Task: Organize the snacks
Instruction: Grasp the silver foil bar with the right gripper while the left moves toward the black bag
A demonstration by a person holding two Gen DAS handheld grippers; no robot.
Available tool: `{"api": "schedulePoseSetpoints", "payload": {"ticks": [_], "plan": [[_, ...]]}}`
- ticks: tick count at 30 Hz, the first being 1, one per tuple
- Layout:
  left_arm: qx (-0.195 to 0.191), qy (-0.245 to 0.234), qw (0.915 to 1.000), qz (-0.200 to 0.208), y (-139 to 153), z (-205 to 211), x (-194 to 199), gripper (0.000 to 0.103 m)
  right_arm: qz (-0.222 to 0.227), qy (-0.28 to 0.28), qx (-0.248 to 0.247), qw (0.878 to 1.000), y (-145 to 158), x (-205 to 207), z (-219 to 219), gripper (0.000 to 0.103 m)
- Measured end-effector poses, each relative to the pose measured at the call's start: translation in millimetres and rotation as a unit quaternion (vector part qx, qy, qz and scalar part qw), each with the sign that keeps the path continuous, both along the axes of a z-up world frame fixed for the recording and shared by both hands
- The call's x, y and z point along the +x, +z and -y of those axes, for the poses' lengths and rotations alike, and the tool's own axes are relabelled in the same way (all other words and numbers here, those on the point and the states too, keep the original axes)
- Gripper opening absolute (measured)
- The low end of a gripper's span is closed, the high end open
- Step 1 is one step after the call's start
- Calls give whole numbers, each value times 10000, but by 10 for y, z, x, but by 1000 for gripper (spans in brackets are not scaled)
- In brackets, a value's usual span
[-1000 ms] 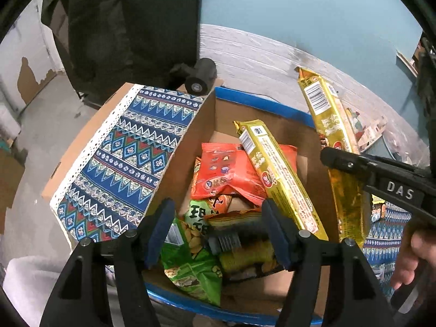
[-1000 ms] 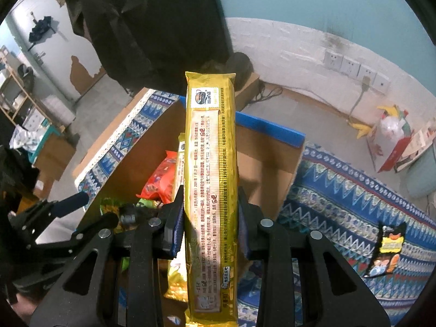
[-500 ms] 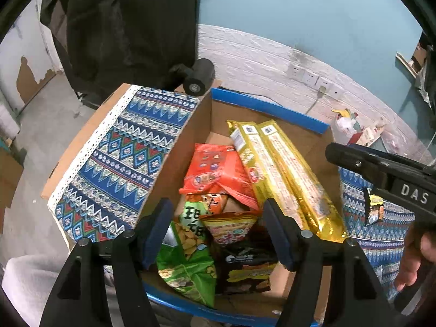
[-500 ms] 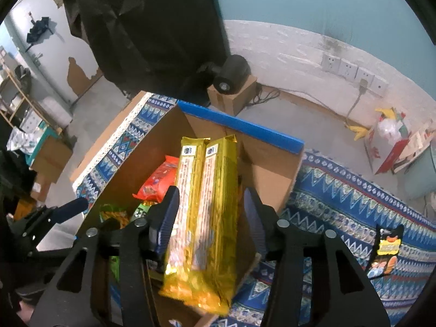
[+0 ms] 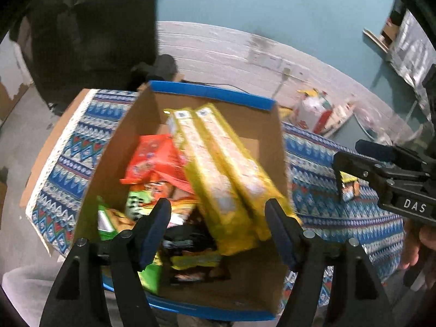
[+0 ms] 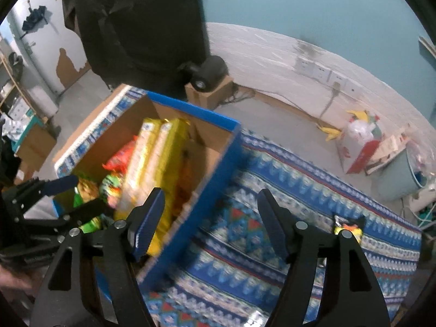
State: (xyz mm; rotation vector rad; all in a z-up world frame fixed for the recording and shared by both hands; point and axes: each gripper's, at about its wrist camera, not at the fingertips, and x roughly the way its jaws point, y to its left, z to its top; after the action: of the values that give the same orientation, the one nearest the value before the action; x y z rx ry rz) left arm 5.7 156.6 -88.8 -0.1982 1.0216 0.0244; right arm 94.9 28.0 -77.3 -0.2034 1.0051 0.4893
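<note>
While its jaws are opening on nothing, the right gripper (image 6: 211, 218) hovers above the patterned cloth (image 6: 313, 196); left of it, two yellow biscuit packs (image 6: 152, 160) lean inside the cardboard box (image 6: 215, 169). Beyond, the left gripper (image 5: 218, 231) is also opening, empty, over the box.

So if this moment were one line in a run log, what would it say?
step: snack dropped | yellow packs: in cardboard box | right gripper: opening, empty, over tablecloth | left gripper: opening, empty, above box | dark snack: on tablecloth
</note>
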Motion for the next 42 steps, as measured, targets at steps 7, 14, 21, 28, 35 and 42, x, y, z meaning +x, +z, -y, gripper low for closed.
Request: {"api": "schedulePoseSetpoints", "payload": {"ticks": [7,14,21,28,35,42], "plan": [[60,-542,9985,-87,-13,497,-22,73,-45,-207,-168,9996,-53,-99,530,71],[191,-1111,9934,-215,-72,1031,-55,73,-193,-380,-272,9987,-176,-205,966,70],[464,-1658,9842,-425,-256,1541,-121,73,-471,-394,-390,9973,-393,-328,1299,70],[688,-1898,9766,-735,-598,1790,-170,73,-1097,-356,-378,9926,-888,-502,1606,70],[637,-1961,9729,-1045,-852,1851,-227,73,-1507,85,-613,9866,-1267,-726,1618,70],[660,-1978,9698,-1264,-1051,1865,-239,73,-1805,546,-859,9783,-1540,-848,1497,70]]}}
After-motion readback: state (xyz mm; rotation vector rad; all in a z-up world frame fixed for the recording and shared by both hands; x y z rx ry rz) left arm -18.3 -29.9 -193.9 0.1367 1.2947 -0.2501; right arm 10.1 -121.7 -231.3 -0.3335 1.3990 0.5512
